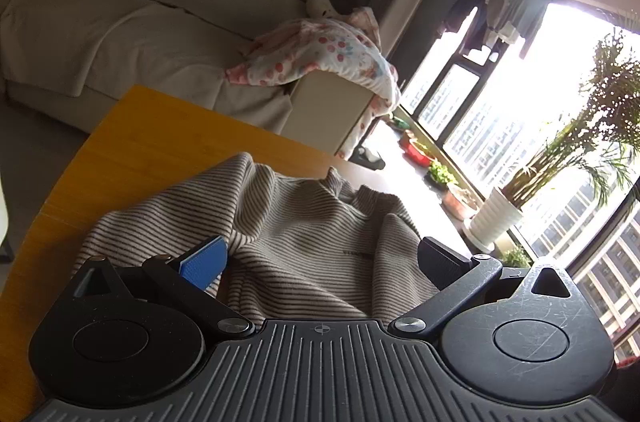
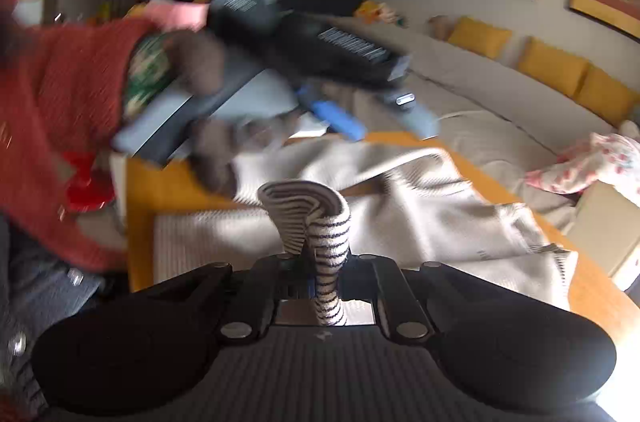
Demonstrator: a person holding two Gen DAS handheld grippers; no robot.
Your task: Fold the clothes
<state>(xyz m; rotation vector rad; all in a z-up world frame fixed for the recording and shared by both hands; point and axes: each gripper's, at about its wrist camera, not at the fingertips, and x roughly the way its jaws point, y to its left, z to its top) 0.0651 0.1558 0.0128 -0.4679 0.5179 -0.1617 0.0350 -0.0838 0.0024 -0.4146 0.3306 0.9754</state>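
A beige striped garment (image 1: 304, 234) lies rumpled on the yellow wooden table (image 1: 160, 142). My left gripper (image 1: 320, 258) is open, its blue pad (image 1: 204, 262) and black finger (image 1: 442, 260) spread just above the cloth. In the right wrist view my right gripper (image 2: 320, 262) is shut on a bunched striped fold of the garment (image 2: 316, 218) and holds it raised above the rest of the cloth (image 2: 420, 214). The left gripper (image 2: 376, 120) shows there, blurred, open above the far side of the garment, held by a person in a red sleeve (image 2: 68, 110).
A beige sofa (image 1: 120, 34) with yellow cushions and a floral blanket (image 1: 320, 58) stands beyond the table. A window with potted plants (image 1: 532, 182) is at the right. The table's far edge (image 2: 520, 190) runs close to the sofa.
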